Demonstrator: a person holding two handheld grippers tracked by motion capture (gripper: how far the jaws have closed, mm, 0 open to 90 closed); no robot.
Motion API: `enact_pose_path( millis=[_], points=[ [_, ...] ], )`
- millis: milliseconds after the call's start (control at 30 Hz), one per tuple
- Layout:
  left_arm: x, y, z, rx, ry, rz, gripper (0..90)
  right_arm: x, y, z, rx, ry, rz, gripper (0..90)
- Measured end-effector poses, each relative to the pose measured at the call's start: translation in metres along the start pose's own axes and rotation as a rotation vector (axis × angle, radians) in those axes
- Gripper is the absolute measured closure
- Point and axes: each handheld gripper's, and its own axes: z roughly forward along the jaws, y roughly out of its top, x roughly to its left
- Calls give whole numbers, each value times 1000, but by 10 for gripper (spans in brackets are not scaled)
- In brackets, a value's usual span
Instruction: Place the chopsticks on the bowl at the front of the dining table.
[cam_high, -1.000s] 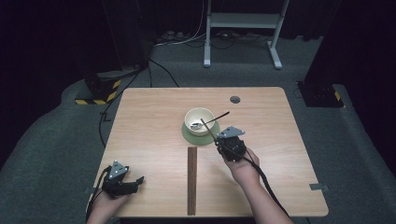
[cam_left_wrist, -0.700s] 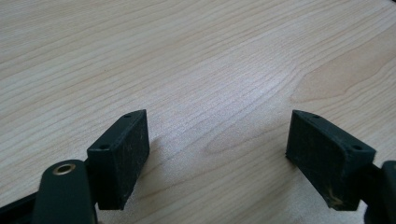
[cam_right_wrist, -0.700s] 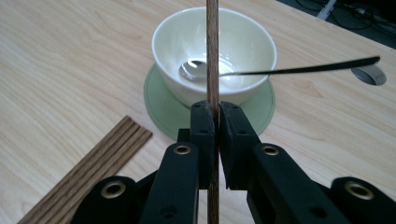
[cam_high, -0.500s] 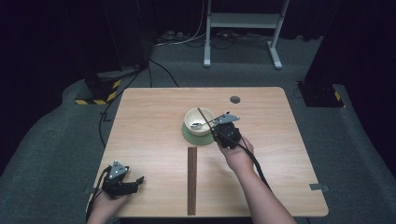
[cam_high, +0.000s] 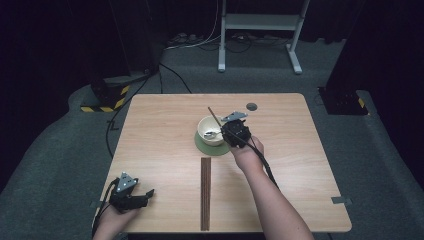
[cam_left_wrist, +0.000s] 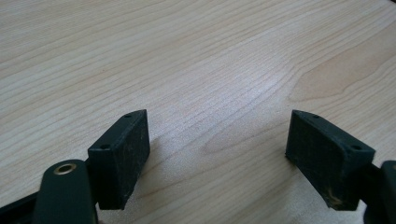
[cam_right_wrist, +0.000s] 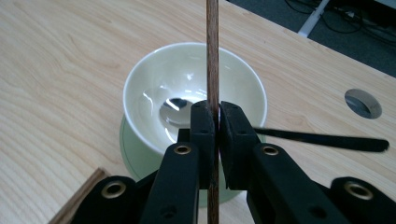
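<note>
A cream bowl (cam_high: 210, 130) (cam_right_wrist: 149, 88) stands on a green round mat (cam_high: 206, 147) (cam_right_wrist: 133, 144) at the table's middle. Inside lies a metal spoon (cam_right_wrist: 170, 105) whose black handle (cam_right_wrist: 327, 140) sticks out over the rim. My right gripper (cam_high: 226, 131) (cam_right_wrist: 214, 114) hovers at the bowl's right edge, shut on a thin brown chopstick (cam_high: 215, 116) (cam_right_wrist: 212, 51) that slants up and away over the bowl. At the table's front left corner my left gripper (cam_high: 147, 194) (cam_left_wrist: 217, 140) rests low over bare wood, open and holding nothing.
A long dark wooden strip (cam_high: 205, 192) (cam_right_wrist: 79, 198) lies lengthwise from below the mat to the front edge. A round cable hole (cam_high: 251, 106) (cam_right_wrist: 363, 103) sits in the tabletop behind the bowl. Cables and a white stand's feet (cam_high: 260, 45) are on the floor beyond.
My right gripper has moved away from the person and over the bowl's right edge, carrying the chopstick, which now points to the far left. The left gripper has stayed put.
</note>
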Motion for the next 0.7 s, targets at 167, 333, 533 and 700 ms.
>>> enact_pose_path(
  millis=[167,333,533,700],
  points=[
    [0,0,0,-4,-1,1,216,-2,11,7,1,6,17,846],
    [0,0,0,-3,-1,2,216,0,25,14,-6,15,24,846],
    [-1,0,0,-1,-1,0,216,4,33,25,9,8,12,846],
    [0,0,0,-2,-5,-1,216,1,36,37,35,-6,13,846]
  ],
)
